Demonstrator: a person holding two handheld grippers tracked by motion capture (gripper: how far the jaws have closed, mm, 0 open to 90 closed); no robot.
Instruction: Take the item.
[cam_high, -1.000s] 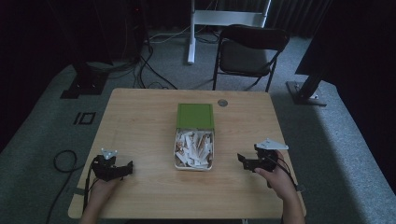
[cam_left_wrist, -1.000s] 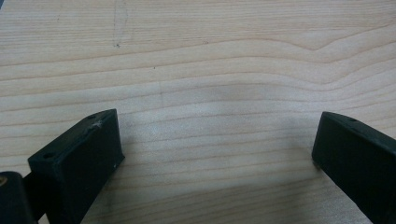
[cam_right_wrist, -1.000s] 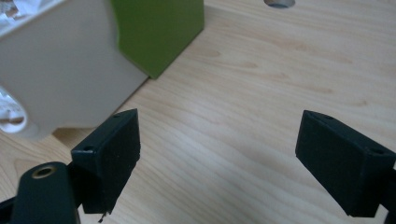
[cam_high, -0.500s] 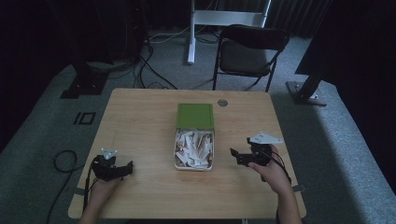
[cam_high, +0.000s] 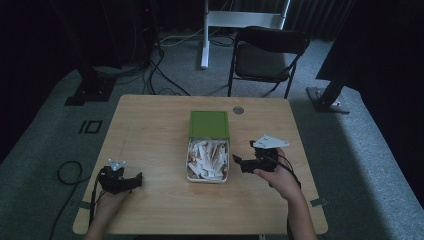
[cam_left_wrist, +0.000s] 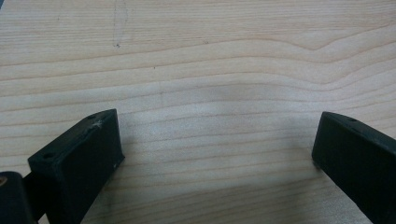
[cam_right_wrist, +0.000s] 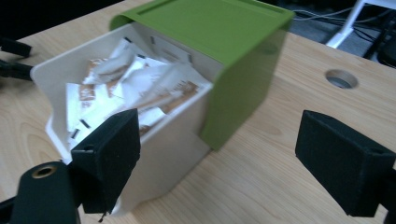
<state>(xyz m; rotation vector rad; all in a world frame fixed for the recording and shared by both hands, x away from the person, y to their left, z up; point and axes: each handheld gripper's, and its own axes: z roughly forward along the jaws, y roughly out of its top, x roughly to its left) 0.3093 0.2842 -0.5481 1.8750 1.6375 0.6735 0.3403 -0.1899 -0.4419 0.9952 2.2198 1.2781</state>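
Looking down from the high view, we have the white plastic box (cam_high: 207, 160) sitting mid-table on the light wooden table (cam_high: 155, 130), its green sliding lid (cam_high: 209, 123) pushed back toward the far edge so the near half lies open. Inside we see a heap of white and brown paper sachets (cam_high: 206, 157).

Our right tool (cam_high: 242, 164) is just beside the box's right wall, pointing at it. In the right gripper view its two black jaws stand wide apart with nothing between them; one jaw sits in front of the white wall of the box (cam_right_wrist: 159, 140), the other over bare wood, and the green lid (cam_right_wrist: 219, 42) rises just beyond, sachets (cam_right_wrist: 130, 88) piled at the open end. A round hole in the tabletop (cam_right_wrist: 342, 79) shows past the lid.

Our left tool (cam_high: 131, 180) rests low near the table's front left corner, well apart from the box. The left gripper view shows its jaws spread wide over plain wood grain (cam_left_wrist: 210, 93), gripping nothing.
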